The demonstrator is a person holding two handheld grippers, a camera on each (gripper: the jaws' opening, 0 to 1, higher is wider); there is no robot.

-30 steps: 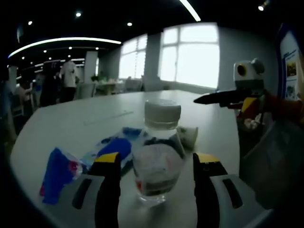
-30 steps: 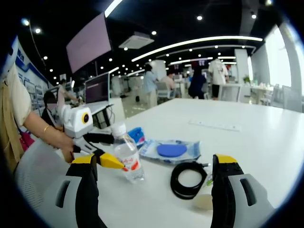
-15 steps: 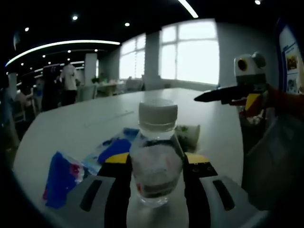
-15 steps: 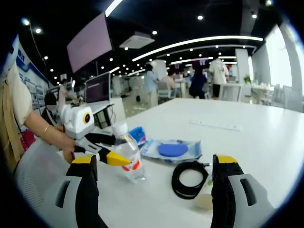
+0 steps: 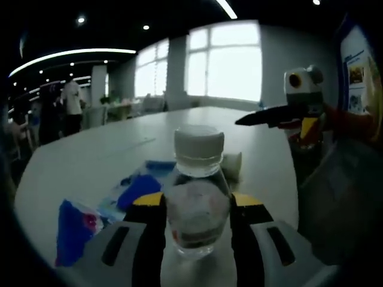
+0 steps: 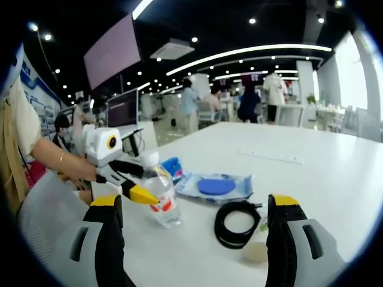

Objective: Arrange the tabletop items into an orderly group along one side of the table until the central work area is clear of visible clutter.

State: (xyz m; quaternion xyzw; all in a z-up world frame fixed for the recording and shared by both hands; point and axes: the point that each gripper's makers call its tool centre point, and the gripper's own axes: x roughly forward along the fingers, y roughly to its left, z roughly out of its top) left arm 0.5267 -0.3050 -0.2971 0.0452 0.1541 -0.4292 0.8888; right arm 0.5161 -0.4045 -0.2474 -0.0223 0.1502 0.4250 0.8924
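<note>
In my left gripper view, a blue packet [image 5: 73,230] lies at far left on the white table [image 5: 78,161], beside a clear pouch with a blue disc [image 5: 139,186]. My left gripper [image 5: 195,206] has its jaws pinched on the water bottle [image 5: 196,203], which stands upright near the table edge. My right gripper [image 5: 272,116] hovers at right above the table.

In my right gripper view, a person's hand [image 6: 82,174] holds the left gripper [image 6: 142,190] against the bottle [image 6: 159,192]. The pouch [image 6: 215,186] lies just beyond, a black cable coil [image 6: 236,222] beside it. My right gripper [image 6: 194,206] has its jaws spread wide, holding nothing.
</note>
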